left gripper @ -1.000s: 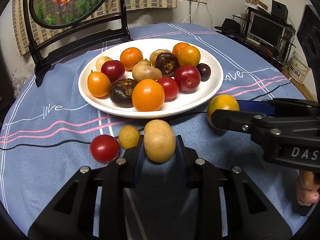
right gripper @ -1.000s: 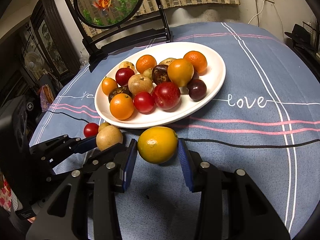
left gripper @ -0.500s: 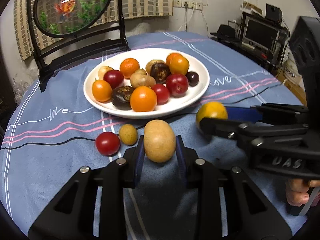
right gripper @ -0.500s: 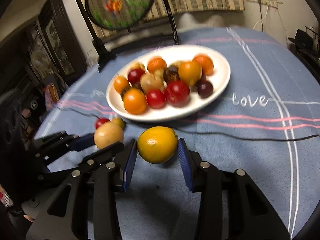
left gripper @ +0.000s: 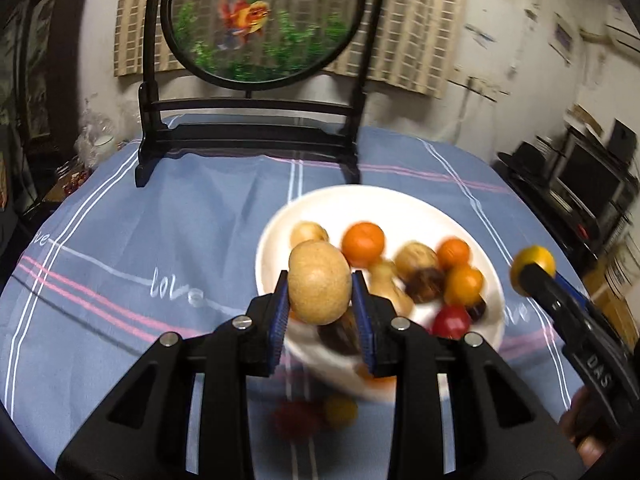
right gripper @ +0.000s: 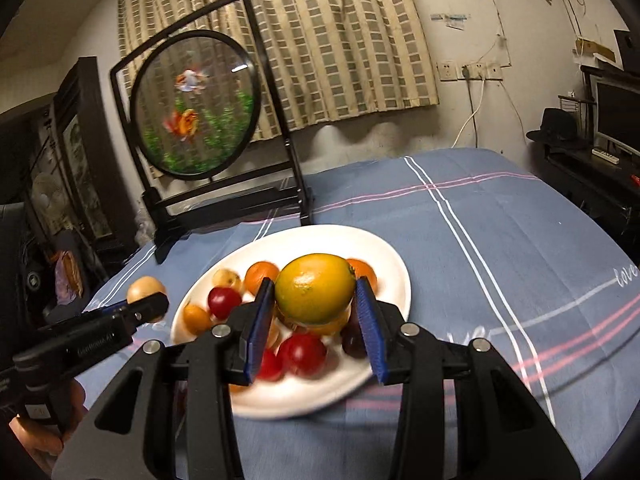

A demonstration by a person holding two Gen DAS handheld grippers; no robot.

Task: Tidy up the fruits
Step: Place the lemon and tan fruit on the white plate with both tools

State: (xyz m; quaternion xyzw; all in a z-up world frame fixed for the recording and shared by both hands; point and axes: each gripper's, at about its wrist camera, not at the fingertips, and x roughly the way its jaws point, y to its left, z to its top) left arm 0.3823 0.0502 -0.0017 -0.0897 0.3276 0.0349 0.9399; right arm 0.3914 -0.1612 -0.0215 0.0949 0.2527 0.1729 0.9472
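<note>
Left wrist view: the left gripper (left gripper: 320, 296) clamps a tan fruit (left gripper: 319, 282) above the white plate (left gripper: 360, 200)'s near-left rim. Right wrist view: the right gripper (right gripper: 316, 312) pinches a yellow-green citrus (right gripper: 315, 293) over that plate. Both fruits look mid-carry; next, lower and release into gaps.

The plate (right gripper: 396, 276) is glossy white ceramic. The cloth (right gripper: 500, 240) beneath it is matt woven fabric. The brown fruit (left gripper: 319, 282) has a dull, rough skin; the citrus (right gripper: 315, 293) skin is pitted and slightly shiny.
</note>
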